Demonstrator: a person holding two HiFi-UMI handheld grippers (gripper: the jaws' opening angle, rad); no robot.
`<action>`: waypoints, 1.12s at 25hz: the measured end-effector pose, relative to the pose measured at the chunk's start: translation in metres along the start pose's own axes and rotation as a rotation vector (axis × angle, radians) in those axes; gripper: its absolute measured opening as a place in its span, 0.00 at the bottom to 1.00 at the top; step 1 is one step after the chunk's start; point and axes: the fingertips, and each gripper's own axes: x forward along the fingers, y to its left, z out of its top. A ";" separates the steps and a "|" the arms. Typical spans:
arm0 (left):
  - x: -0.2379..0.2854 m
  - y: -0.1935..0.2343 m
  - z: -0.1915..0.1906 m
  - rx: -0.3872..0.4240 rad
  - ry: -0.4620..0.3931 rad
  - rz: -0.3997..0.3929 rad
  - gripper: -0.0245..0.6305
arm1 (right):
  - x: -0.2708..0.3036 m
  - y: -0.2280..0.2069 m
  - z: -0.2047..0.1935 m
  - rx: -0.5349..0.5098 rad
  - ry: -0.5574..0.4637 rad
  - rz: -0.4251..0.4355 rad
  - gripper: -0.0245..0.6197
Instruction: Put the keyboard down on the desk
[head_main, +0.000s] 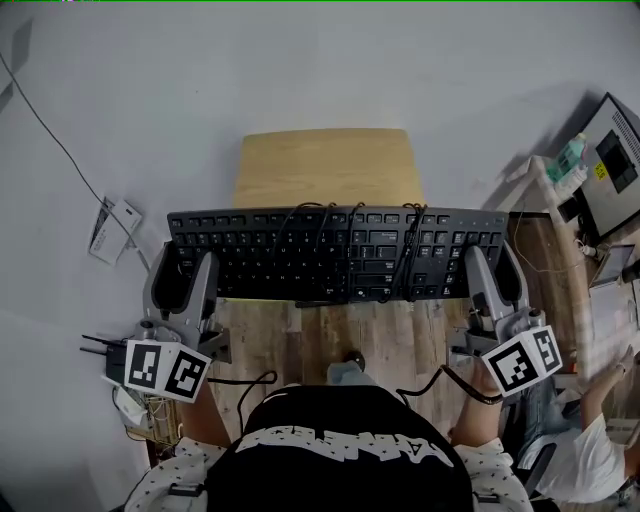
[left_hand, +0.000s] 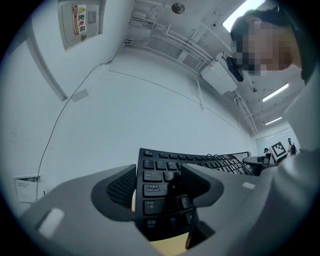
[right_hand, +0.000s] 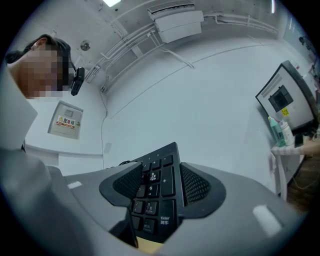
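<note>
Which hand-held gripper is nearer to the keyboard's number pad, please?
The right. The right hand-held gripper is clamped on the keyboard right at its number pad end, while the left hand-held gripper grips the opposite end, a whole keyboard length away.

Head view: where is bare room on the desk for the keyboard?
The pale wooden desk top is bare between the grey wall and the back edge of the black keyboard, which overhangs both its sides. Crowded: the cluttered white rack at right, a thin cable and white box at left.
</note>
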 end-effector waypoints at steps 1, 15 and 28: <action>0.004 0.003 -0.001 -0.007 0.001 -0.009 0.43 | 0.000 0.001 0.000 0.001 -0.004 -0.009 0.43; 0.025 0.004 -0.010 -0.081 0.075 -0.087 0.44 | -0.016 0.012 0.014 -0.026 0.055 -0.129 0.42; 0.013 0.000 -0.011 -0.057 0.067 -0.027 0.44 | -0.012 -0.001 0.005 0.008 0.071 -0.079 0.38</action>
